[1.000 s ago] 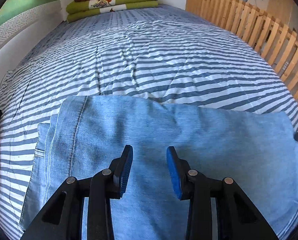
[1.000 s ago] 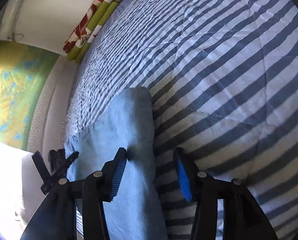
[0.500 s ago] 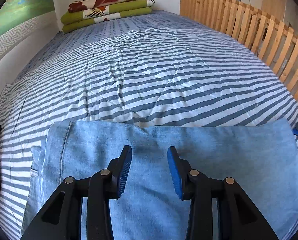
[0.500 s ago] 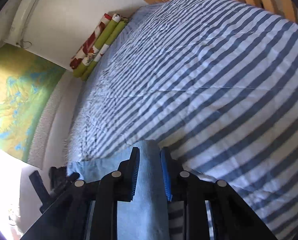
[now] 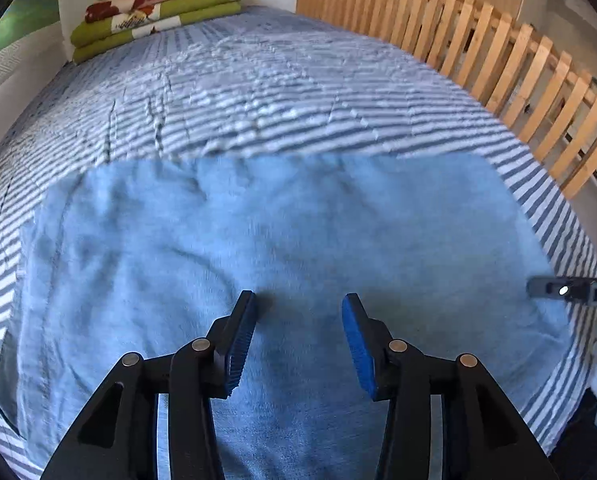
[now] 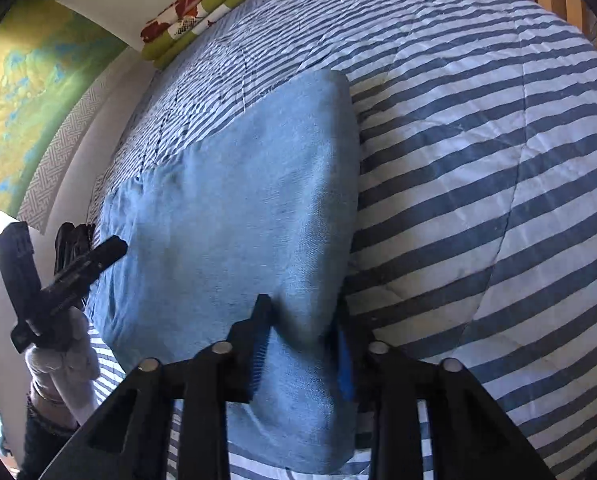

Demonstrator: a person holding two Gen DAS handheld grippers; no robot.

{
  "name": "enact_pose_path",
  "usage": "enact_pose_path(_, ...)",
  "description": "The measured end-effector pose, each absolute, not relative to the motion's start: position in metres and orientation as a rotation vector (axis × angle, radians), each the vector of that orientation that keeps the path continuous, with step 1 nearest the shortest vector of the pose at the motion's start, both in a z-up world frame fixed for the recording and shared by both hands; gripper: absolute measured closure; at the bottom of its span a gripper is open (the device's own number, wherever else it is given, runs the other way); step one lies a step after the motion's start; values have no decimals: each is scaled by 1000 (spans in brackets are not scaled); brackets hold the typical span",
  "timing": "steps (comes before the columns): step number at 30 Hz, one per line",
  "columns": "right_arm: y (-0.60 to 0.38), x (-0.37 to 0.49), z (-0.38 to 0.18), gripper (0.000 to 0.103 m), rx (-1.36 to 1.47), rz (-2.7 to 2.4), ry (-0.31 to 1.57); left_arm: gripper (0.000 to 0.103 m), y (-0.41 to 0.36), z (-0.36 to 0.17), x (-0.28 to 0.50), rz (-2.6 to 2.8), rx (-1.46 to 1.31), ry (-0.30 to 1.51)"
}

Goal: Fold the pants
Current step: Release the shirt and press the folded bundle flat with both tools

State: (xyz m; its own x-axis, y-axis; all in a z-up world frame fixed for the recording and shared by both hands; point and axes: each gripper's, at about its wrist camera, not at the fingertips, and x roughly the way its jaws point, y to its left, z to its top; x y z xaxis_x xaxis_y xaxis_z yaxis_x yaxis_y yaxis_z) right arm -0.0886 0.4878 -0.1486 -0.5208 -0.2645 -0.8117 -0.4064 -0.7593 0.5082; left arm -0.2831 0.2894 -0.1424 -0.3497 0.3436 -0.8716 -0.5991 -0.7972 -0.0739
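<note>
Right gripper (image 6: 302, 344) pinching pants (image 6: 234, 216) fold

Only the right view shows it closing on denim; left gripper (image 5: 298, 336) angled down, opening, empty.

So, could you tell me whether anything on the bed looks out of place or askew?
Nothing stands out. The light blue denim pants lie folded on the blue-and-white striped bedspread, apart from their right edge, bunched up between the right tongs. The folded green and red blankets sit neatly stacked.

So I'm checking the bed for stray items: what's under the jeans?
Around the folded jeans only the striped bedcover shows. Whatever lies beneath the denim is covered and cannot be seen.
</note>
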Motion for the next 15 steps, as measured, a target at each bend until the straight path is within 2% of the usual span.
enact_pose_path(2,489,-86,-146,88,-1475,2438,1126,56,286,-150,-279,2172,-1294,355)
enact_pose_path(5,498,-79,-139,88,-1414,2466,1205,55,275,-132,-269,2164,-1283,258)
enact_pose_path(7,505,-70,-142,82,-1413,2425,1193,53,268,-120,-255,2173,-1228,216)
enact_pose_path(8,507,-69,-148,71,-1433,2394,1207,48,267,-121,-250,2168,-1219,218)
enact_pose_path(10,507,-65,-161,68,-1452,2344,1245,46,274,-142,-247,2127,-1278,282)
enact_pose_path(11,507,-64,-161,70,-1438,2353,1251,46,279,-151,-243,2133,-1270,327)
enact_pose_path(12,501,-67,-159,85,-1456,2365,1248,46,281,-151,-239,2152,-1231,362)
enact_pose_path(13,496,-70,-154,91,-1465,2366,1235,46,282,-149,-237,2151,-1232,376)
enact_pose_path(15,481,-78,-134,97,-1453,2375,1129,46,274,-138,-238,2110,-1252,291)
